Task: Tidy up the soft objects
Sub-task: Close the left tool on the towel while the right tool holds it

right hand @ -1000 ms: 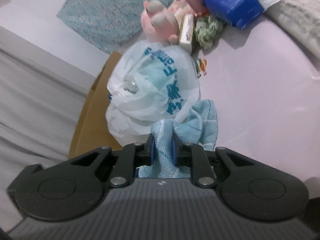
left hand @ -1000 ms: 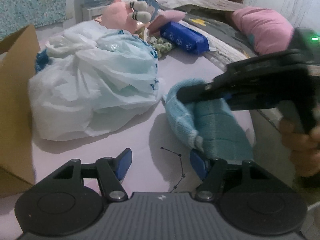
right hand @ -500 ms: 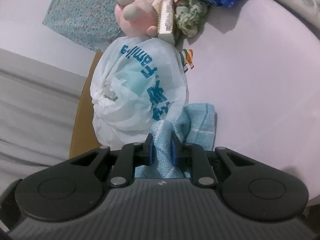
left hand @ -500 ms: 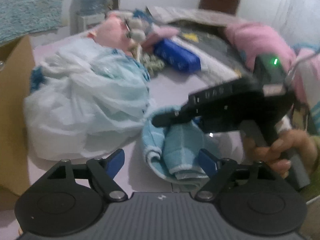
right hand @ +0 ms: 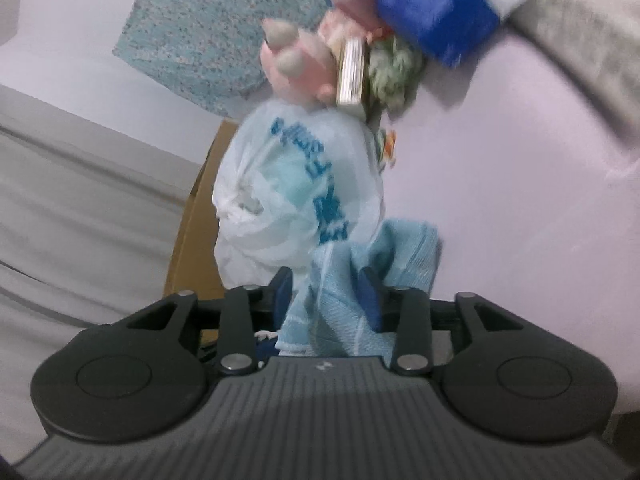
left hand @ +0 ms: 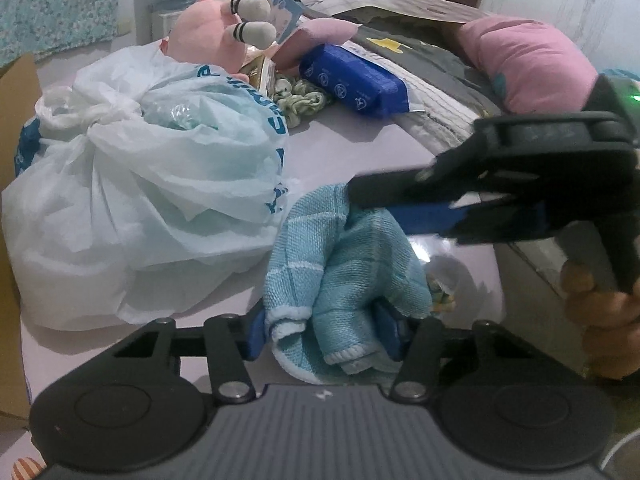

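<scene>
Closing in on the light blue towel (left hand: 340,280), the left gripper (left hand: 324,330) has both blue pads against the bunched cloth, one each side, w/ the folded hem poking out betw. them; its jaws have just been closing and look clamped on the towel. The right gripper (right hand: 330,300) comes in from the right side in the left wrist view, held by a hand (left hand: 600,316). Its jaws have just been opening; the towel is between them w/ slack showing on the left side, so the pads don't seem to press, tho the pic is blurred.

The towel lies crumpled on the lilac bedsheet (left hand: 360,152), touching the white plastic bag (left hand: 140,208) w/ blue print, knotted at the top. A cardboard box (left hand: 16,92) stands just beyond the bag at the bed edge. Further back: a pink plush toy (left hand: 208,36) w/ grey feet, a green scrunchie (left hand: 304,100), a blue packet (left hand: 352,84) and a pink pillow (left hand: 528,64) on a grey blanket (left hand: 432,52).
</scene>
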Available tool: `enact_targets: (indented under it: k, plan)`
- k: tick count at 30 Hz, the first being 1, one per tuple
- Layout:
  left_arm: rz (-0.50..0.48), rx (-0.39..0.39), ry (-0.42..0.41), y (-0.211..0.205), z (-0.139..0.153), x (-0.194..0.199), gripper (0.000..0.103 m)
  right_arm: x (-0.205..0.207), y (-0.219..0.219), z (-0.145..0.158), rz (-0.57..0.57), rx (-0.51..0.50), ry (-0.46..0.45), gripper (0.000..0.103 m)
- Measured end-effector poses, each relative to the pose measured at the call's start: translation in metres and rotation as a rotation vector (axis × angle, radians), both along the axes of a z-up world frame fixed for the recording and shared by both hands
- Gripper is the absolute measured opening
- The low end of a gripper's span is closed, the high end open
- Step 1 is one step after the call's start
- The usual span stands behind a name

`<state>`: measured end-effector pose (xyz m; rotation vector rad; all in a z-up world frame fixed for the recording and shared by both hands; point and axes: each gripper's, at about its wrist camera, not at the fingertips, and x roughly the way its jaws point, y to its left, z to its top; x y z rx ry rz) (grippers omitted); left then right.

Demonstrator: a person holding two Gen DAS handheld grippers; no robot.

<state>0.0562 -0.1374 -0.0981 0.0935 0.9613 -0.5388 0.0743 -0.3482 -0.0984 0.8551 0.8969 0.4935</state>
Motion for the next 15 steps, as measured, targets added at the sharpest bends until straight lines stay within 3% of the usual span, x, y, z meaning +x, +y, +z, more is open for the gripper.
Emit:
enact_targets:
  k: [6,10,15]
  plan:
    - [0.016,-0.001,0.015,0.001,-0.001,0.004,0.062,0.011,-0.017,-0.003,-0.08,-0.066,0.03,0.05]
    - [0.025,-0.006,0.025,0.002,-0.002,0.008,0.067,0.015,-0.001,-0.004,-0.046,-0.154,0.037,0.051]
    - [0.031,-0.015,0.034,0.0,-0.005,0.014,0.067,0.014,0.014,-0.006,-0.012,-0.151,0.048,0.051]
